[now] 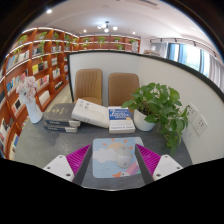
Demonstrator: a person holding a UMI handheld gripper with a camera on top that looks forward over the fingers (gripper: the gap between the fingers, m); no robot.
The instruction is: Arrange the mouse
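A light-blue mouse pad point(108, 157) with a pastel cartoon print lies on the grey table point(50, 145), just ahead of and between my fingers. A small white mouse point(123, 157) rests on the right half of the pad. My gripper point(113, 162) is open, its magenta pads spread wide on either side of the pad, the left finger point(78, 158) and right finger point(148, 158) both apart from the mouse. Nothing is held.
Beyond the pad lie a stack of books point(62, 120), a white book point(90, 111) and a blue book point(120, 116). A potted plant point(160, 105) stands at the right, a white vase point(31, 100) at the left. Two chairs point(105, 87) and bookshelves point(30, 65) are behind.
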